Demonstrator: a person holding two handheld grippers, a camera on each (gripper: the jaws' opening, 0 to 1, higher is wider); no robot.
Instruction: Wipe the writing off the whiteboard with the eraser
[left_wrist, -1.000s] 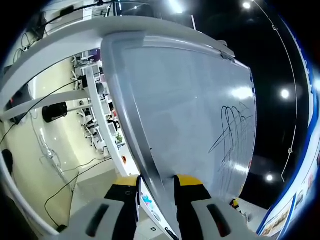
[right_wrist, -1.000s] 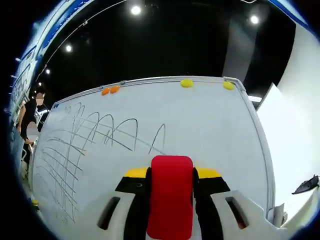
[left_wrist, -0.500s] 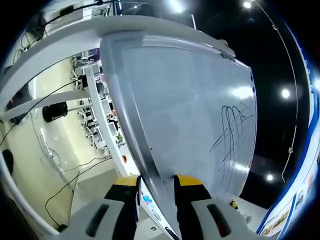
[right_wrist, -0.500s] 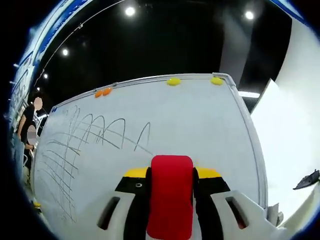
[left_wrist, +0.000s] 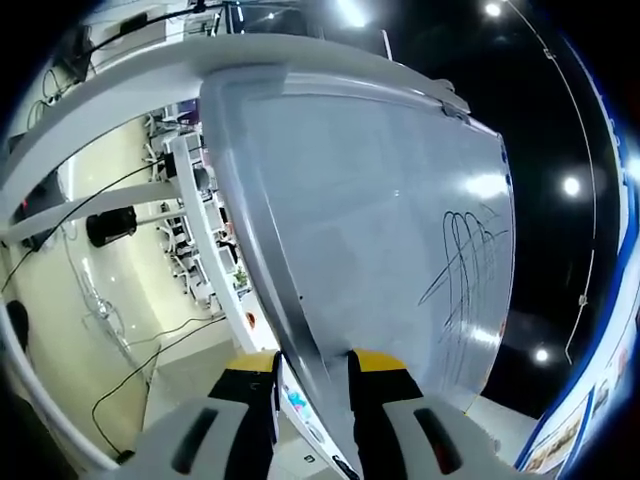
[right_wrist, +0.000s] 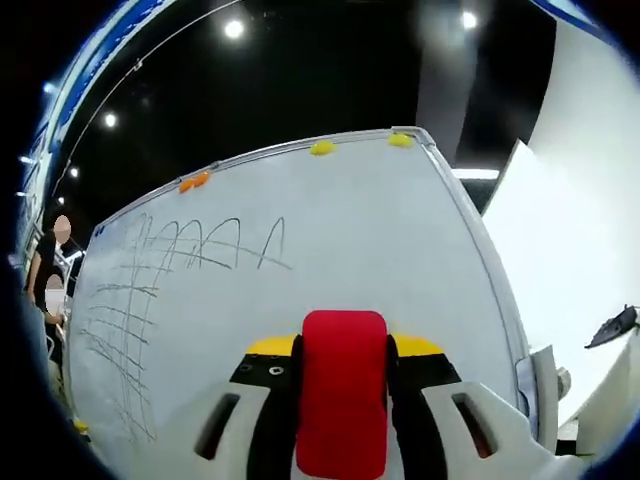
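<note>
In the right gripper view the whiteboard (right_wrist: 340, 240) faces me, with black looping and crossing lines (right_wrist: 150, 270) on its left part and a bare right part. My right gripper (right_wrist: 342, 375) is shut on the red eraser (right_wrist: 343, 390), which stands close to the board's lower middle. In the left gripper view the same whiteboard (left_wrist: 380, 230) runs away at a steep angle, with black scribbles (left_wrist: 465, 265) far along it. My left gripper (left_wrist: 312, 375) is shut on the board's metal edge frame (left_wrist: 262, 250).
Yellow (right_wrist: 322, 148) and orange (right_wrist: 190, 183) magnets sit on the board's top rim. A person (right_wrist: 50, 270) stands beyond the board's left side. A white panel (right_wrist: 560, 230) rises at the right. Desks, cables and a pale floor (left_wrist: 90, 300) lie beside the board.
The right gripper view has shifted to the right along the board, so the writing now sits further left and more blank board shows. The left gripper holds still.
</note>
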